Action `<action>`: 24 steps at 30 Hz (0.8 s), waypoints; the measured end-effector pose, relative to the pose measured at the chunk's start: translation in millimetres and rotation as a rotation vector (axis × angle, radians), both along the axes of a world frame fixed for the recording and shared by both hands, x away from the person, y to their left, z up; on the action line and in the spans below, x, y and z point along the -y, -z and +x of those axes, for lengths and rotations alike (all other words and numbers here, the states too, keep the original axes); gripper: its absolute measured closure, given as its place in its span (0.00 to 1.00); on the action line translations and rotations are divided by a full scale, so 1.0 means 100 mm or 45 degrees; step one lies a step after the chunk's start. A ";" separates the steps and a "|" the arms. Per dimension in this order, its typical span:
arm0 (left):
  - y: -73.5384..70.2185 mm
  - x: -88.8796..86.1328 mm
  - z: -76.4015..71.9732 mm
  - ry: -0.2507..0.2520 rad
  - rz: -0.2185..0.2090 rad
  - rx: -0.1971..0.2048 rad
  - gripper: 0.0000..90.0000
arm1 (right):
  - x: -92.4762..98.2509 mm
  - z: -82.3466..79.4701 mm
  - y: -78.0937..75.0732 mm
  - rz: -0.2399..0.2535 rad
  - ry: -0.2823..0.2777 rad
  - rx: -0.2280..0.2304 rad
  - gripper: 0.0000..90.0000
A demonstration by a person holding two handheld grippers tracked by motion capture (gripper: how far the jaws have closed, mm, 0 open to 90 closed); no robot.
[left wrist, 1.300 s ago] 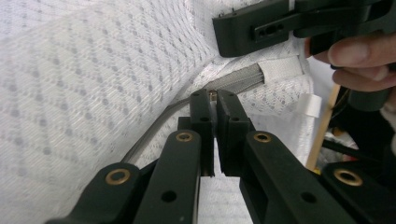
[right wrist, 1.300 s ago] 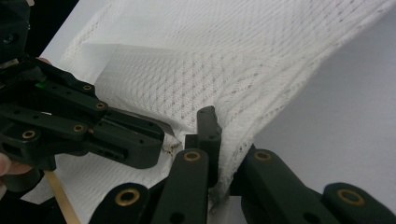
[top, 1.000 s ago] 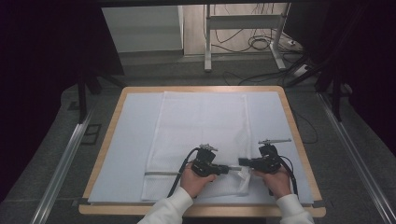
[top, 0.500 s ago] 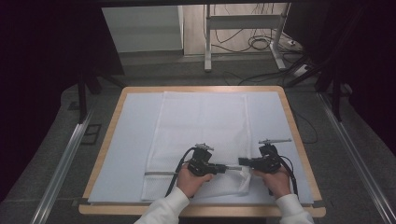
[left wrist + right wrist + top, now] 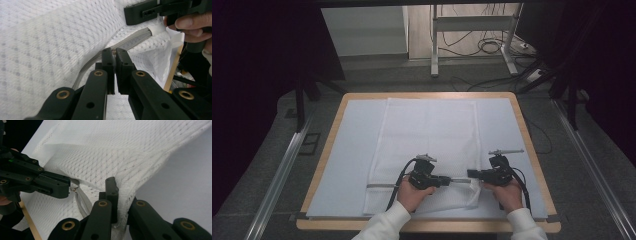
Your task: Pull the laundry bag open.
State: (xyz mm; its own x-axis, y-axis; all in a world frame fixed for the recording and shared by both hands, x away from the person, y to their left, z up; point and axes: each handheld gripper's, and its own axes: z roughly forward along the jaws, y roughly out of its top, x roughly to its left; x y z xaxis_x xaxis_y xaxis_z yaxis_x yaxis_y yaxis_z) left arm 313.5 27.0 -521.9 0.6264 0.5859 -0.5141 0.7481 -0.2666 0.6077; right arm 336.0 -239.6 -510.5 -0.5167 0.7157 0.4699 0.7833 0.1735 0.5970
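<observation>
A white mesh bag point(image 5: 427, 135) lies flat on the pale mat, with a grey zipper point(image 5: 382, 185) running along its near end. My left gripper point(image 5: 451, 180) is shut on the small metal zipper pull point(image 5: 114, 51), and the grey zipper band point(image 5: 130, 41) stretches away behind it. My right gripper point(image 5: 470, 174) faces it from the right and is shut on a fold of the mesh point(image 5: 125, 150) at the bag's near right corner. In the right gripper view the left gripper point(image 5: 67, 186) holds the pull point(image 5: 74, 189) a short way from my right gripper point(image 5: 117, 185).
The pale mat point(image 5: 357, 150) covers a wooden-rimmed table point(image 5: 323, 167). Beyond the far edge stand a metal desk frame point(image 5: 434, 45) and loose cables point(image 5: 492, 47) on the floor. Metal rails point(image 5: 282, 170) run along both sides of the table.
The left hand has edged slightly to the left with the zipper pull. The right hand has kept still.
</observation>
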 end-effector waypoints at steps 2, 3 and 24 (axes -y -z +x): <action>0.00 -0.02 0.01 -0.007 -0.001 -0.002 0.97 | 0.00 0.00 0.00 0.003 0.000 -0.001 0.99; 0.00 -0.04 0.01 -0.005 0.006 -0.001 0.97 | 0.00 0.00 0.00 0.000 0.000 0.001 0.99; 0.03 -0.27 -0.02 -0.042 0.016 -0.006 0.97 | 0.00 0.00 0.00 0.007 0.008 -0.003 0.99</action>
State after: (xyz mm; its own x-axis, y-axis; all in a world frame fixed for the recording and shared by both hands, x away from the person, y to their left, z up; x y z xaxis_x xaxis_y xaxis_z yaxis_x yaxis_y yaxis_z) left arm 311.6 54.2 -524.8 0.6044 0.6125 -0.5094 0.7593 -0.2493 0.6011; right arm 336.0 -240.0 -510.4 -0.5111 0.7162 0.4752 0.7858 0.1653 0.5960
